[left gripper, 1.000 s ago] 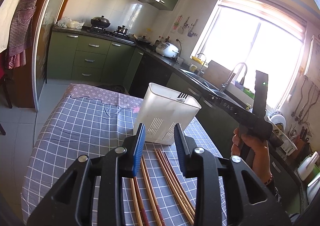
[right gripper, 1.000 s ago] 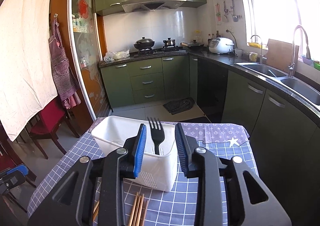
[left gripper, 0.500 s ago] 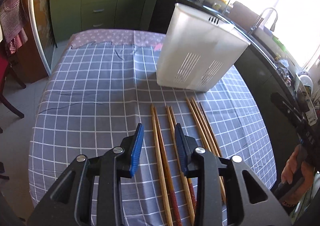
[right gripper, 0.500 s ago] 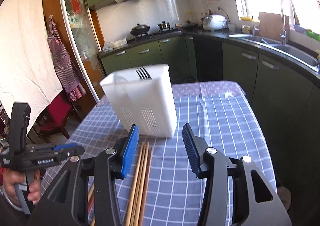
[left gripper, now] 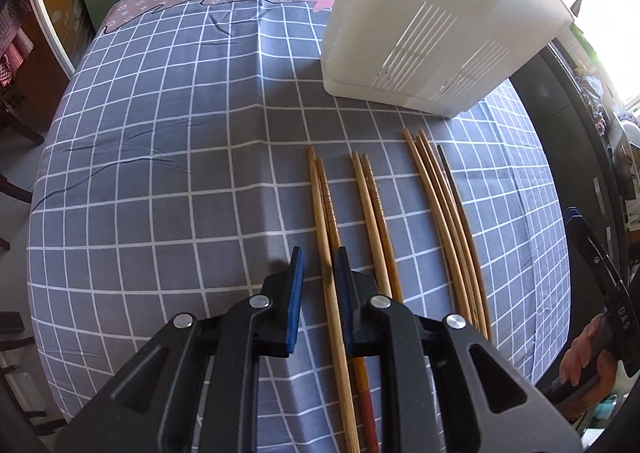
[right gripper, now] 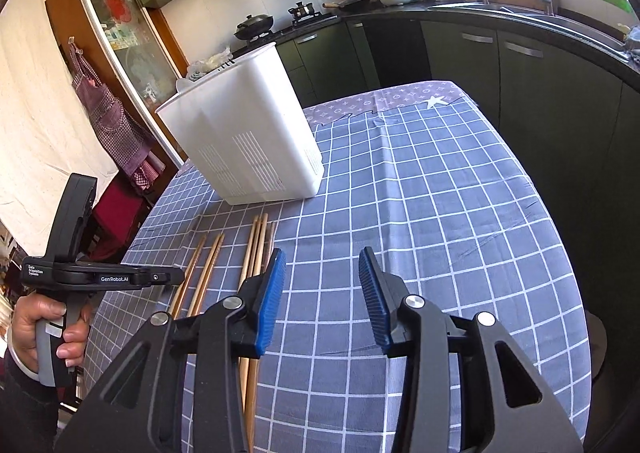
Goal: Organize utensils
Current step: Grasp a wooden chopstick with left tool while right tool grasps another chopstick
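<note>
The left gripper [left gripper: 319, 265], jaws just narrowed but not pressing, straddled the leftmost chopstick pair [left gripper: 325, 221] near the white holder [left gripper: 436, 25]; the right gripper [right gripper: 322, 273] stood apart over checked cloth [right gripper: 440, 189].

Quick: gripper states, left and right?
Left gripper: open, just been closing around leftmost chopsticks, not yet gripped.
Right gripper: open, jaws just been closing, nothing between them.

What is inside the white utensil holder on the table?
Fork tines poke above the white utensil holder at its far rim. Its opaque walls hide whatever else is inside, and neither camera looks into it.
</note>
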Available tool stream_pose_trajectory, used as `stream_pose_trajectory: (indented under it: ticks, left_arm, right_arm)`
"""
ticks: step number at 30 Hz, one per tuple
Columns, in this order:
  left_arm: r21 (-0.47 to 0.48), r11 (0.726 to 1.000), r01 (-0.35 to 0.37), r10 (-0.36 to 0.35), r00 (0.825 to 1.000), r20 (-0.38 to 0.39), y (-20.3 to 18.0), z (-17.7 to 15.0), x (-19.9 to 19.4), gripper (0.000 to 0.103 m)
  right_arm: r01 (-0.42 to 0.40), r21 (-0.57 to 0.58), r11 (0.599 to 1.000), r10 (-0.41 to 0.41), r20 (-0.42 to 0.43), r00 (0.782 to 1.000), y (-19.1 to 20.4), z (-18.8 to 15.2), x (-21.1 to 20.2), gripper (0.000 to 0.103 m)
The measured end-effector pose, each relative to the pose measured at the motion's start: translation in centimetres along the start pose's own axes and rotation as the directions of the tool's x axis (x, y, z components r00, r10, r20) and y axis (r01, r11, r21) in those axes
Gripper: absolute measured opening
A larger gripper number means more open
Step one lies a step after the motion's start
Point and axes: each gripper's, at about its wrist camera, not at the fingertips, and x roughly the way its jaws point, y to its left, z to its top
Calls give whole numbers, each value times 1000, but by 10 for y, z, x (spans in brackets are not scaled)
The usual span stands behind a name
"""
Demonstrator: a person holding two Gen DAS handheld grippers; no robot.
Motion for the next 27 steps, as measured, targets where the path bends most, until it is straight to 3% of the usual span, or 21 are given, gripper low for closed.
stream_pose_trajectory:
  ticks: [10, 13, 19, 23, 27]
  left_arm:
    - [111, 989, -98, 101, 995, -27, -39, 5, 14, 15]
    - [112, 987, -114, 117, 993, -23, -40, 9, 17, 8]
    - [117, 984, -135, 138, 990, -20, -37, 13, 18, 7]
    - [101, 990, -95, 97, 995, -12, -31, 15, 14, 6]
    - [96, 993, -72, 67, 996, 57, -26, 11, -8, 6]
  right_arm:
    - [-15, 17, 1000, 15, -6, 1000, -2, 1, -2, 40]
    - [-14, 15, 1000, 14, -11, 1000, -2, 0, -3, 40]
    - [-10, 15, 1000, 10, -19, 1000, -1, -1, -4, 40]
    - [-13, -24, 1000, 12, -47, 999, 8, 0, 0, 40]
    - [-21, -79, 997, 14, -100, 995, 20, 6, 12, 40]
